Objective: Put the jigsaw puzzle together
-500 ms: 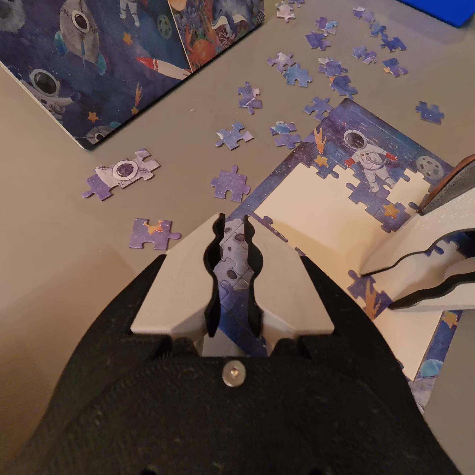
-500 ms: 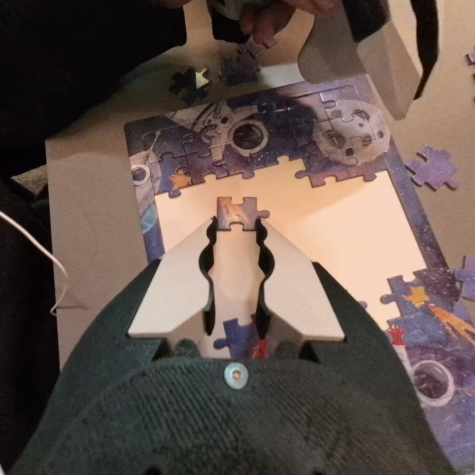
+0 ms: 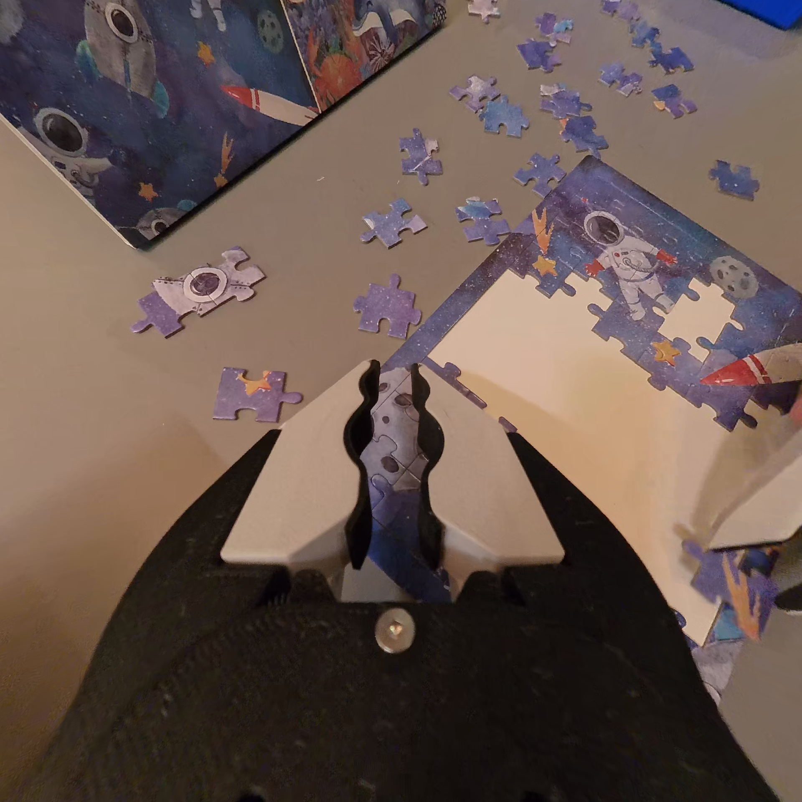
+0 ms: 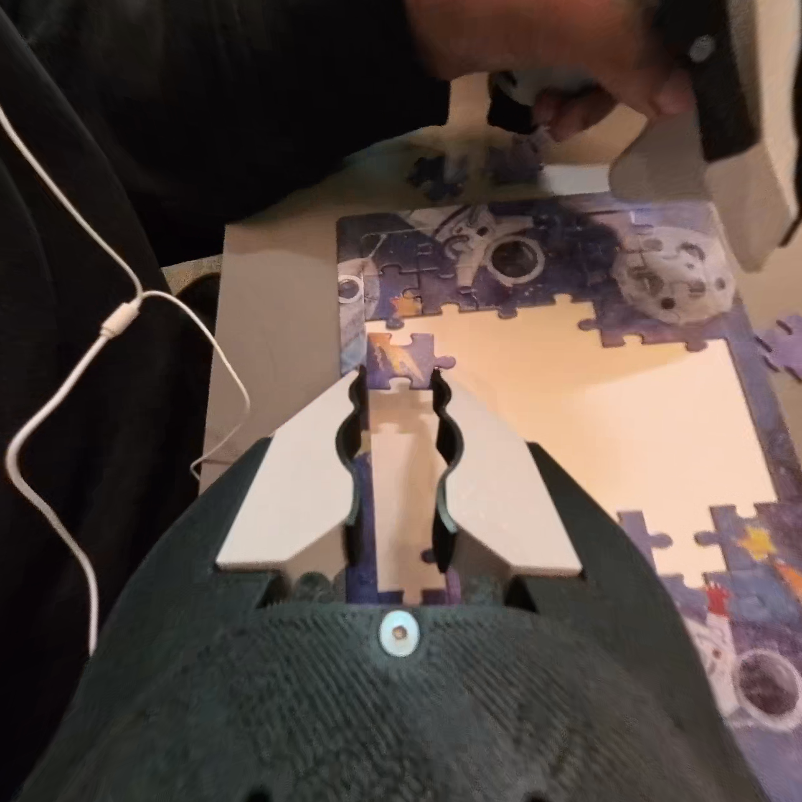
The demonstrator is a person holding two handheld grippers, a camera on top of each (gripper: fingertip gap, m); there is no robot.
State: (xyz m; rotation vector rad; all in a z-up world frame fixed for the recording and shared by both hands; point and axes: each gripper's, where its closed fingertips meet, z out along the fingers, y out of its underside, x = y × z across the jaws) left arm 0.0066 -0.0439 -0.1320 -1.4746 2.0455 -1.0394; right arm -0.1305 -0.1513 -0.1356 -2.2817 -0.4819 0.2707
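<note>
My right gripper (image 4: 397,375) is shut on a purple puzzle piece with an orange comet (image 4: 401,358). It holds the piece just above the cream bare area of the puzzle board (image 4: 607,434), close to the board's left frame edge. The piece casts a shadow below it. The piece also shows blurred in the left wrist view (image 3: 737,586), under the right gripper's finger (image 3: 759,499). My left gripper (image 3: 396,369) has its jaws a narrow gap apart over the grey moon corner (image 3: 399,416) of the board (image 3: 542,390), with nothing gripped. It shows at the top right of the right wrist view (image 4: 764,195).
A space-picture box (image 3: 152,108) stands at the far left. Several loose pieces lie on the grey table, such as a star piece (image 3: 251,392), a plain purple piece (image 3: 388,306) and a joined porthole pair (image 3: 199,286). A person's dark clothing (image 4: 173,130) and a white cable (image 4: 121,317) are at the left.
My right gripper has carried the comet piece left across the bare board towards the frame edge. In the left wrist view its fingers have slid away to the lower right. My left gripper has stayed put.
</note>
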